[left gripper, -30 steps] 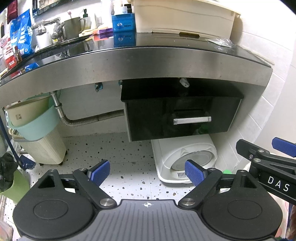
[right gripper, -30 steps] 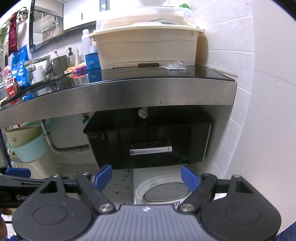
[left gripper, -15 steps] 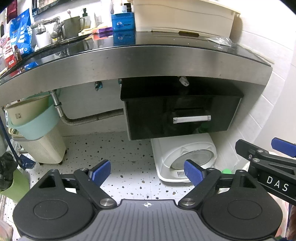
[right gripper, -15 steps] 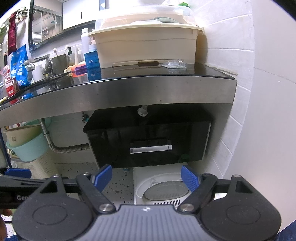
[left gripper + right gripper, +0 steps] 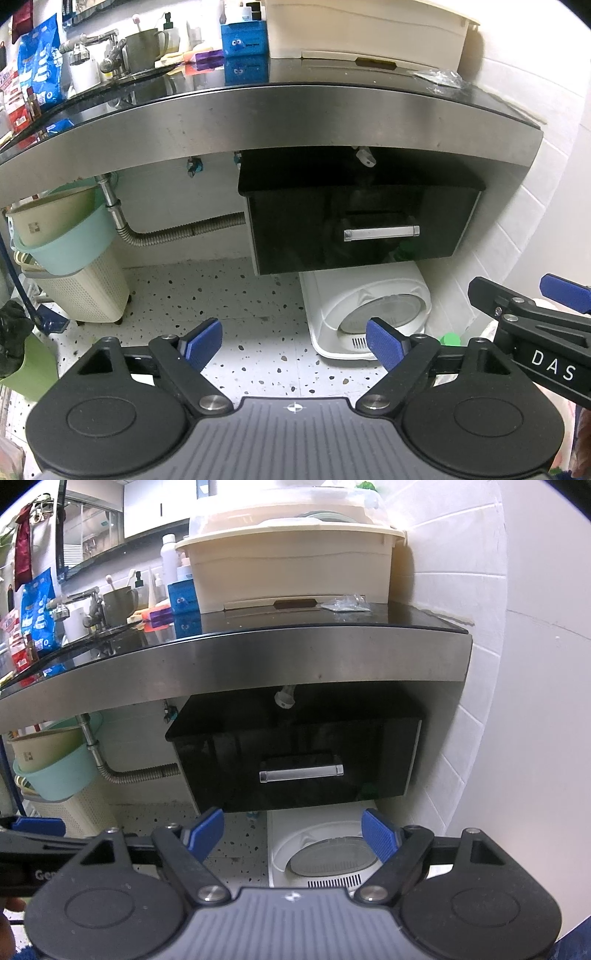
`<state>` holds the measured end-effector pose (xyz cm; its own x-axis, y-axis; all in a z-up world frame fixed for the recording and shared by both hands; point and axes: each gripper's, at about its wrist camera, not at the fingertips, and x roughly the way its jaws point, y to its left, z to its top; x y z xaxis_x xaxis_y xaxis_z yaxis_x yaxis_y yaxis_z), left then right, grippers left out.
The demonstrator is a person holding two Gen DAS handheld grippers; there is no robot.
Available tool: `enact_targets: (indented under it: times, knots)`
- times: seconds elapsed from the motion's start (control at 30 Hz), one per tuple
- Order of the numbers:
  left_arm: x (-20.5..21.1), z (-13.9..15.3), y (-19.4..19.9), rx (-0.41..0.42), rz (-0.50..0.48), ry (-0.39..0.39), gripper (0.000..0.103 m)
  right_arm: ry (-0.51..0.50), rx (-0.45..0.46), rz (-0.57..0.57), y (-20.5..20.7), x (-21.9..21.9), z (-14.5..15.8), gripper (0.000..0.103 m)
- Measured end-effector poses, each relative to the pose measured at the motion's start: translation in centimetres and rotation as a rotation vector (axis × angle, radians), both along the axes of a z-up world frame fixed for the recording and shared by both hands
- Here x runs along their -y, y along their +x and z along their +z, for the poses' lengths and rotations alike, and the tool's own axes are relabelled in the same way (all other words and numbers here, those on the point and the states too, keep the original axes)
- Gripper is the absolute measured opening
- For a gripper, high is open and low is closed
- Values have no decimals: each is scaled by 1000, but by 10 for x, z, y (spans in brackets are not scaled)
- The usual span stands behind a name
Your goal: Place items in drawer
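Black and shiny, the drawer (image 5: 364, 225) hangs under the steel counter (image 5: 280, 122), up at 12 o'clock from both grippers. It is shut. Its front faces us, and its long side runs left to right. The silver handle (image 5: 381, 233) lies flat the same way, from 9 o'clock to 3 o'clock, a bit right of the middle of the front.

Not much has changed in the last second. The drawer looks a tiny bit bigger and closer in both views than it did a second ago, so both grippers seem to be creeping toward it. I think the job is only starting: the drawer must be pulled open first.

The left gripper (image 5: 294, 345) has its blue pads wide apart and holds nothing. The right gripper (image 5: 294, 832) is spread wide too, with nothing in it. It sits just at 3 o'clock of the left one and points more straight at the handle, so it looks like the one to pull.

A small clear bag (image 5: 346, 602) lies on the counter at 1 o'clock, in front of a cream tub (image 5: 291, 572). It may be one of the things to put away. A white machine (image 5: 365, 314) sits on the floor right under the drawer.
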<state>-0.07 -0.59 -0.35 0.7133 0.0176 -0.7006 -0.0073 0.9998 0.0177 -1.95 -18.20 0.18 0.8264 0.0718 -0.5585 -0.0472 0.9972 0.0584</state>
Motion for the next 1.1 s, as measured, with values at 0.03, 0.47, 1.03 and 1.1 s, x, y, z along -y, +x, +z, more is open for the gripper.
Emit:
enact_targets:
  times: [0.03, 0.47, 1.03, 1.1]
  knots:
    - [0, 0, 0, 0, 0, 0, 85, 0, 1, 0, 0, 0, 0, 81]
    - [3, -4, -1, -12, 2, 6, 83, -5, 2, 15, 0, 0, -3, 81]
    - [2, -4, 0, -17, -27, -13, 85, -102, 107, 134, 26, 8, 3, 81]
    - [2, -4, 1, -16, -21, -13, 86, -164, 116, 155, 36, 7, -1, 81]
